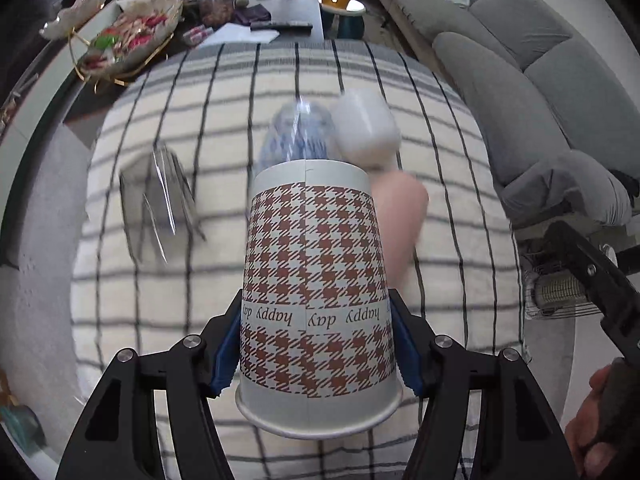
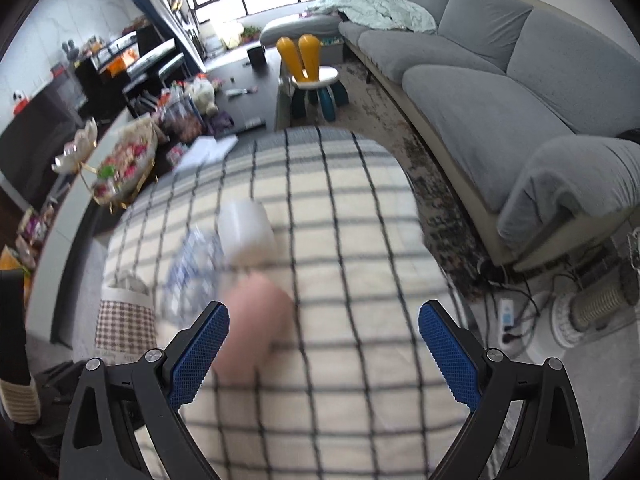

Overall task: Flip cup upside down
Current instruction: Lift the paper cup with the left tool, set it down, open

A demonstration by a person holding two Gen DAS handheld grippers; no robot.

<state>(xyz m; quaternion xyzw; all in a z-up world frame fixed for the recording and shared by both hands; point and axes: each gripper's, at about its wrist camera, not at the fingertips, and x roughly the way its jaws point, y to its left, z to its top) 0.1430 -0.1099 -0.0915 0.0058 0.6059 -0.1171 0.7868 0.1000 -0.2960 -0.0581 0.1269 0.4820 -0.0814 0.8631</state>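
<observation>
A paper cup (image 1: 316, 292) with a brown houndstooth pattern and "happy day" lettering is held in my left gripper (image 1: 318, 344), which is shut on it near the rim. The rim points toward the camera and the base points away, above the checked tablecloth (image 1: 440, 280). The lettering reads upside down. The same cup shows at the left in the right wrist view (image 2: 126, 324). My right gripper (image 2: 324, 344) is open and empty above the cloth; its arm appears at the right edge of the left wrist view (image 1: 592, 276).
On the cloth lie a white cup (image 1: 366, 128), a blue-patterned cup (image 1: 298, 136), a pink cup (image 1: 402, 216) and a clear glass (image 1: 158, 204), all blurred. A snack tray (image 1: 128, 36) stands on the dark table behind. A grey sofa (image 2: 500, 92) is at the right.
</observation>
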